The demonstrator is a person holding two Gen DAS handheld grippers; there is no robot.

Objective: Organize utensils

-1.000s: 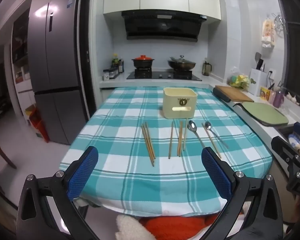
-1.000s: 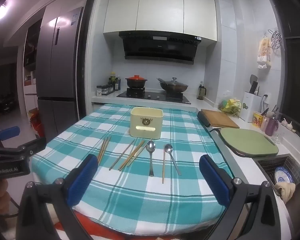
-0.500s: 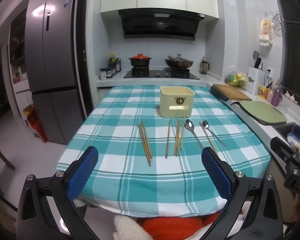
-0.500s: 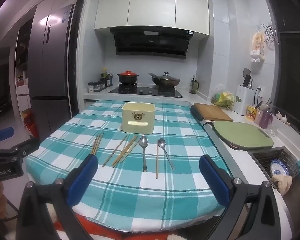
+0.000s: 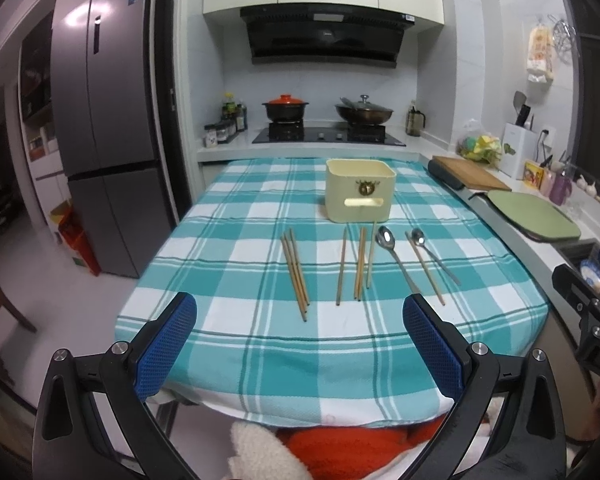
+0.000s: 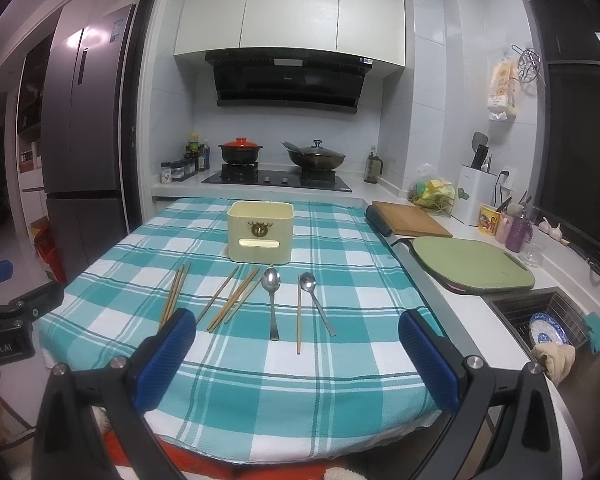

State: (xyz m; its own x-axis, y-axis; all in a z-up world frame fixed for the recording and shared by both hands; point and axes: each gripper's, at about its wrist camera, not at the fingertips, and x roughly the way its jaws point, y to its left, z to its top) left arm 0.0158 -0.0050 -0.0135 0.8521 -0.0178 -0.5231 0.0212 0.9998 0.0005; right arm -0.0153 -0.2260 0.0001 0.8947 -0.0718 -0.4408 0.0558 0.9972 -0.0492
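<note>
Just teal-checked tablecloth (image 5: 228, 248) w/ stove (image 5: 328, 135) behind, fridge (image 5: 104, 128) left.

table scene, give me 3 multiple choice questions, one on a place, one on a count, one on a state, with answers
1. Where is the cream holder relative to the utensils?
A. behind them, toward the stove
B. between the two spoons
C. at the table's near edge

2. How many spoons lie on the cloth?
A. one
B. two
C. four

3. What state are the two claws in?
A. both shut on chopsticks
B. left open, right shut on a spoon
C. both open and empty

Answers:
1. A: the holder stands past the far tips of the chopsticks, on the stove side.
2. B: a larger spoon and a smaller spoon lie side by side, with a single chopstick between them.
3. C: the left claw and right claw show wide-apart pads with nothing between them.
</note>
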